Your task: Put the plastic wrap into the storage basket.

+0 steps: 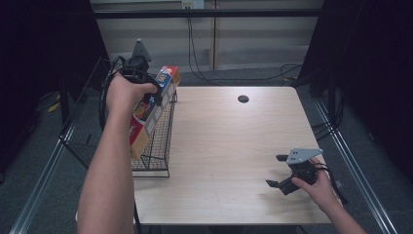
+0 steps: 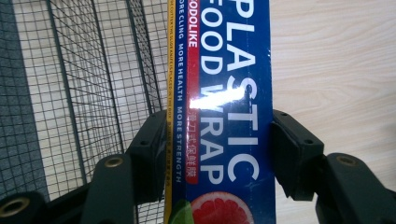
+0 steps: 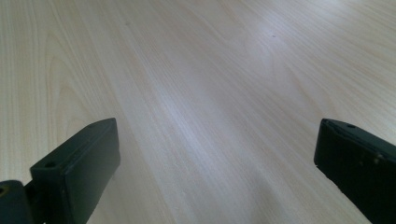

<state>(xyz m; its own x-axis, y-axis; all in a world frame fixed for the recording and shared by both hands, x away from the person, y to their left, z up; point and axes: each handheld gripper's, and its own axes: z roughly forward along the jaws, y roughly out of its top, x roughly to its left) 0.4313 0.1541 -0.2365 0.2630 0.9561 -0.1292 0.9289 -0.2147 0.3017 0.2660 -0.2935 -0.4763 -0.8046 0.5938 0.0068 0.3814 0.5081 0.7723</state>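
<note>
Currently: left gripper (image 1: 155,95) clamps plastic-wrap box (image 2: 224,116) over wire basket (image 1: 160,141), upper left; right gripper (image 1: 278,170) wide, empty, lower right on surface (image 1: 229,146).

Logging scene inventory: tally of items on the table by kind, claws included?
Plastic wrap box: 1, clamped in the left claw
Wire basket: 1
Claws: 2, the right claw open over bare table
Total: 4
</note>
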